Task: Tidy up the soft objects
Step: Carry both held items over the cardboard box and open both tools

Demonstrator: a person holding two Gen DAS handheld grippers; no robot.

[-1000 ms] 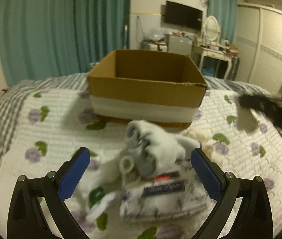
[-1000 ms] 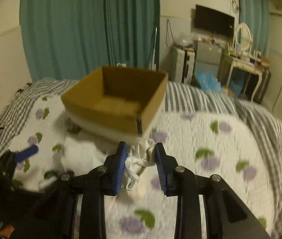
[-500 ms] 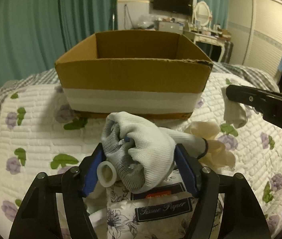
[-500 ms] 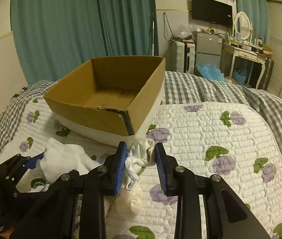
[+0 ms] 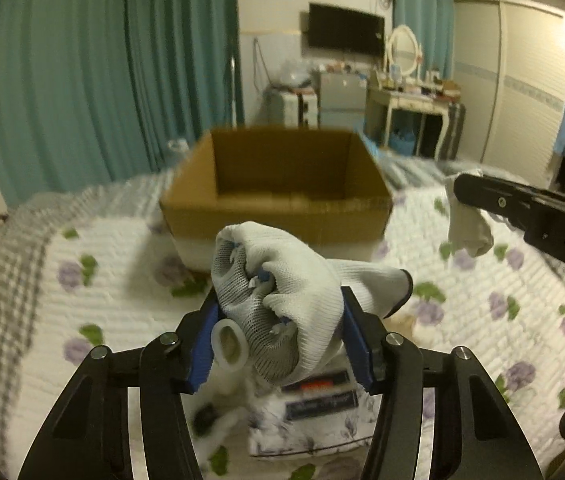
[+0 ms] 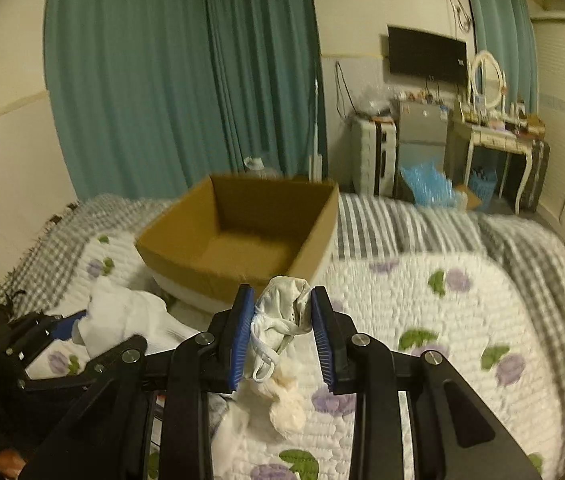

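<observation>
the left tool is squeezing a bunched-up white knit glove between its blue pads. the glove is being held up above the bed, and its cuff is sticking out to the right. a small white ring is sitting at the left pad, touching the glove; it may be part of the glove bundle, but the view is too blurry to be sure.

under the left tool, a soft pack of tissue paper with a flower print is lying on the bed.

the right tool is clenching a small white cloth mask between its blue pads. thin white loops are hanging down from the mask. in the left wrist view the right tool is reaching in from the right side, and the mask is dangling from its tip, up in the air beside the box.

a brown cardboard box is sitting open on the bed, just ahead of both tools. nothing is showing inside it.

a pale cream soft thing is lying on the flowered quilt right below the right tool. teal curtains are hanging behind the bed.
</observation>
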